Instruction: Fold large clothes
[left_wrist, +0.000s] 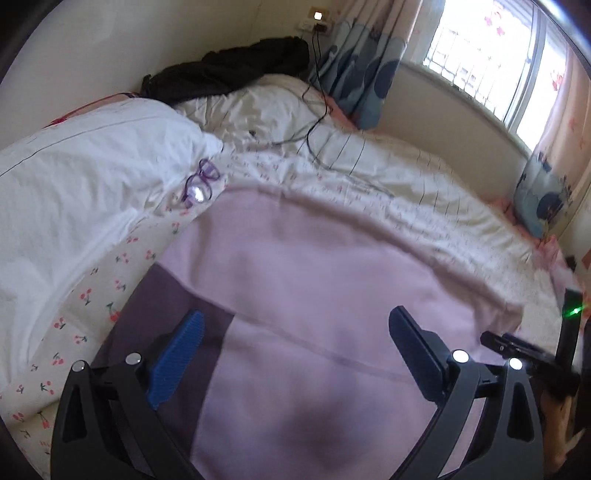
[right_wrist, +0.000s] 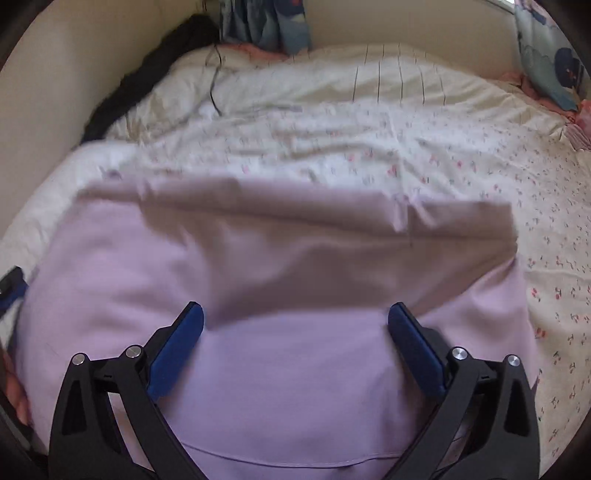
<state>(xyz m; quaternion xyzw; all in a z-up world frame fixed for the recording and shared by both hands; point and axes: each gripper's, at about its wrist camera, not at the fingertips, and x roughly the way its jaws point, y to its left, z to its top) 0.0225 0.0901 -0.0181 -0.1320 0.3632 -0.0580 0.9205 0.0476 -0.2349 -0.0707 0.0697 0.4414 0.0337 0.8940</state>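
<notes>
A large lilac garment (left_wrist: 314, 295) lies spread on the bed, with a darker purple patch (left_wrist: 166, 299) at its left side. It also fills the near part of the right wrist view (right_wrist: 258, 277), where a fold runs across its far part. My left gripper (left_wrist: 295, 332) is open just above the garment, holding nothing. My right gripper (right_wrist: 295, 325) is open above the garment's near half, holding nothing. The right gripper's body shows at the right edge of the left wrist view (left_wrist: 524, 347).
A cherry-print sheet (right_wrist: 461, 166) covers the bed. A white pillow (left_wrist: 85, 177) lies left, with purple glasses (left_wrist: 201, 182) beside it. Dark clothing (left_wrist: 229, 74) and a black cable (left_wrist: 314, 122) lie at the far end. Blue cushions (left_wrist: 543, 199) stand under the window.
</notes>
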